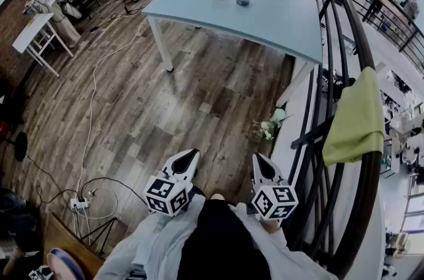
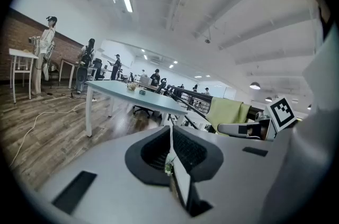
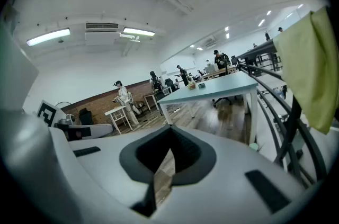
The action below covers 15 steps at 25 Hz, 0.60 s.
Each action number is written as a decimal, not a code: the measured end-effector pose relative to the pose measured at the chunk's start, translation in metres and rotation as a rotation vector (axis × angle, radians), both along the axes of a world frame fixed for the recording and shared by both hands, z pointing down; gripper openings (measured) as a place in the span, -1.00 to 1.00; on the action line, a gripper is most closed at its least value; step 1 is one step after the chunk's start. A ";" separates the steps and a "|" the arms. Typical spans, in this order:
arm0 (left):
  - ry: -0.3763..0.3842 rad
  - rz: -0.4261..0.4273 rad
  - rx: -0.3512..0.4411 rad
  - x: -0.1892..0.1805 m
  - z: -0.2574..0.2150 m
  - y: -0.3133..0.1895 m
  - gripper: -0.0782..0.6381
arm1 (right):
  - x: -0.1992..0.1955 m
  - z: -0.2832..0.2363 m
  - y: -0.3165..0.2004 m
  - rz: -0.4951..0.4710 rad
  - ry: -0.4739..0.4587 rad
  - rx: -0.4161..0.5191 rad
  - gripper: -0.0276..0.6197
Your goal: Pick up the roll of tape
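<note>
Tape roll (image 1: 243, 0): upper centre of the frame, on the blue desk (image 1: 278, 24).
Your left tongs (image 1: 189, 158) and right tongs (image 1: 264, 165), lower centre, are both pressed together, holding nothing, well apart from it.

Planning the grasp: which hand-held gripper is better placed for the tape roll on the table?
Right, marginally. The roll of tape lies far ahead on the table, more in line with the right hand-held gripper than the left hand-held gripper. Both are shut and empty.
</note>
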<state>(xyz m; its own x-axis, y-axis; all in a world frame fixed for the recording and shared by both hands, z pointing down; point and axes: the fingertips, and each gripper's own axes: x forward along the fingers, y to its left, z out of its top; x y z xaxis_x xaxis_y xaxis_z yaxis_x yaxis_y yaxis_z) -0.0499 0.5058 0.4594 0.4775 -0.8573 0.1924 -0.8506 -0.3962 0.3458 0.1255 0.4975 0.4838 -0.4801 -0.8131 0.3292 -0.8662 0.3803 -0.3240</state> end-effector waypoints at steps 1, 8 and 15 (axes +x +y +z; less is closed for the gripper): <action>-0.008 -0.005 -0.001 -0.001 0.002 0.001 -0.70 | -0.001 0.002 -0.001 0.001 0.000 -0.006 -0.89; -0.021 -0.039 0.007 -0.010 0.002 0.004 -0.70 | -0.004 0.005 -0.005 0.007 0.052 -0.016 -0.89; -0.022 -0.060 0.039 -0.012 -0.008 0.003 -0.70 | 0.003 -0.002 -0.002 0.018 0.064 -0.006 -0.89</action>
<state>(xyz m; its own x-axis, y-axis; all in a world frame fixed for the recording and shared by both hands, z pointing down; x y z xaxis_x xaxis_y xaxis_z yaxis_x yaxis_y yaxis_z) -0.0621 0.5089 0.4516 0.4209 -0.8913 0.1686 -0.8805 -0.3568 0.3120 0.1284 0.4950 0.4823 -0.4430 -0.8194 0.3638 -0.8921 0.3626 -0.2696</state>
